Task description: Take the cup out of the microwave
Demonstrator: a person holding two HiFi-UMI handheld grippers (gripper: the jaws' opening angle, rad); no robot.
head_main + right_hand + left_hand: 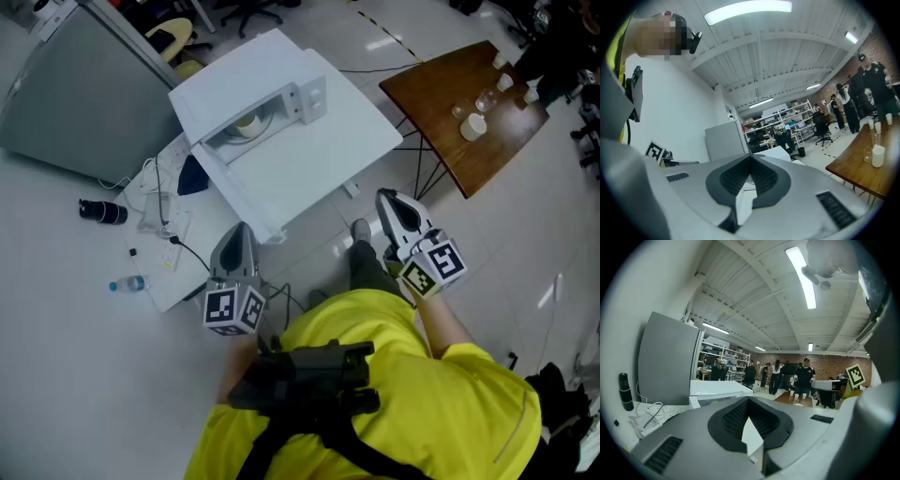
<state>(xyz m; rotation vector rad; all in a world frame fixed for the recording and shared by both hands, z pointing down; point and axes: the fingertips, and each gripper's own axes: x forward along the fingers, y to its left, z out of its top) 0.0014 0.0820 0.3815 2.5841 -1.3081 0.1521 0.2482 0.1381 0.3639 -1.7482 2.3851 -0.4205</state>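
Observation:
A white microwave (246, 70) stands on a white table (309, 164), and a pale cup (248, 123) shows in its front opening. I cannot tell how the door stands. My left gripper (239, 232) hovers near the table's front corner, shut and empty. My right gripper (386, 199) is over the floor to the right of the table, also shut with nothing in it. The left gripper view has its jaws (749, 420) closed, with the microwave (717, 389) ahead. In the right gripper view the jaws (749, 176) meet too, pointing level past the microwave (776, 153).
A brown wooden table (459, 112) at the right carries a white cup (473, 127) and several small glasses. A grey cabinet (66, 94) stands at the back left. Cables (159, 202), a black cylinder (103, 212) and a water bottle (127, 283) lie left. Several people stand far off.

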